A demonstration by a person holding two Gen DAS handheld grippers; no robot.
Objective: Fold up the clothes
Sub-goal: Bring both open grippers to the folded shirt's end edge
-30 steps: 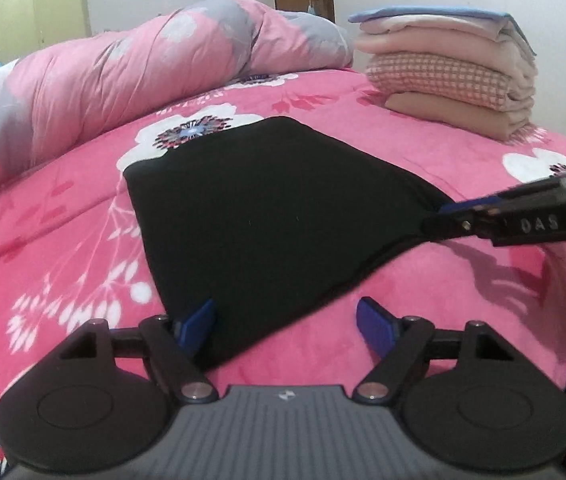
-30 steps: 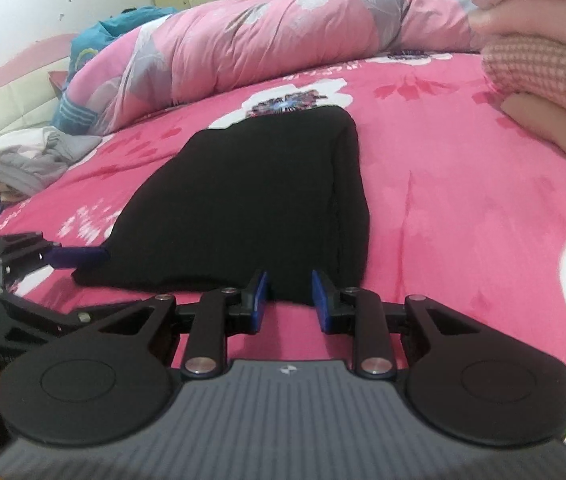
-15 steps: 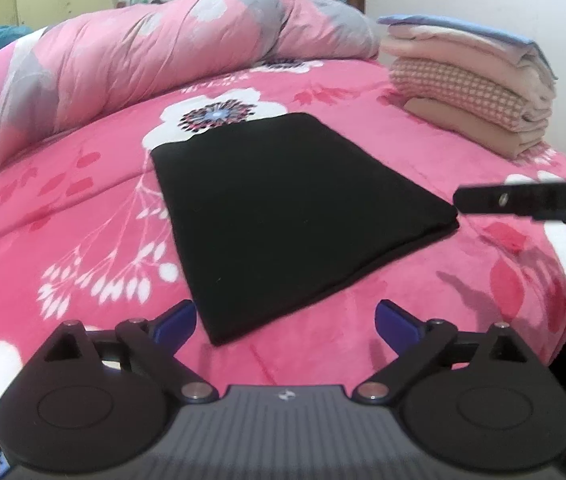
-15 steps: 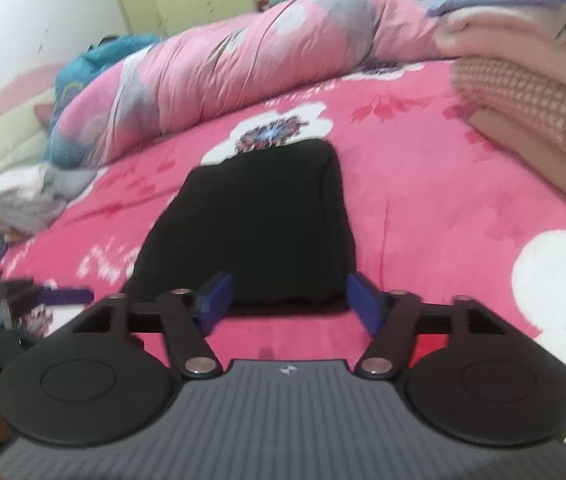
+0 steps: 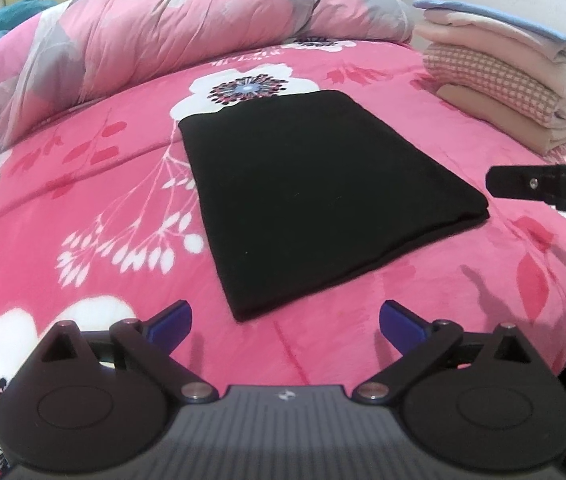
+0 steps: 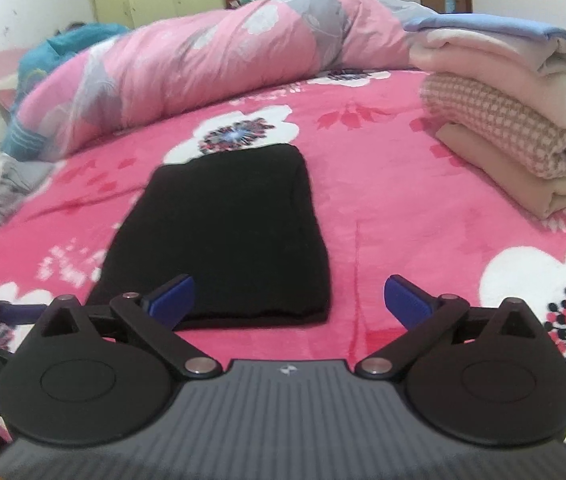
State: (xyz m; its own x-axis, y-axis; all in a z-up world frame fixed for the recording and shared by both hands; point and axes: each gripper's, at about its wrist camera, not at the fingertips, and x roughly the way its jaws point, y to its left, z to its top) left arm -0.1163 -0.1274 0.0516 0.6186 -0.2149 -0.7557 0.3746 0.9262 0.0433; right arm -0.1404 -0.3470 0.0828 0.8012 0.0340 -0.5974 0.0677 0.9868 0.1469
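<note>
The black garment lies as a flat, layered rectangle near the front edge of the bed, well apart from the stack of folded clothes toward the right edge. It looks soft, light and limp, likely to sag unless pinched through all layers at a near corner or the thick folded edge. The left tongs and right tongs are both spread wide, holding nothing; no readable writing shows.

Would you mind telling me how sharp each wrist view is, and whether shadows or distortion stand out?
Left wrist view: sharp on the black garment; gripper shadows fall on the pink blanket; fisheye bows the bed. Right wrist view: softer, blurred toward the left edge; the folded stack looms large.
</note>
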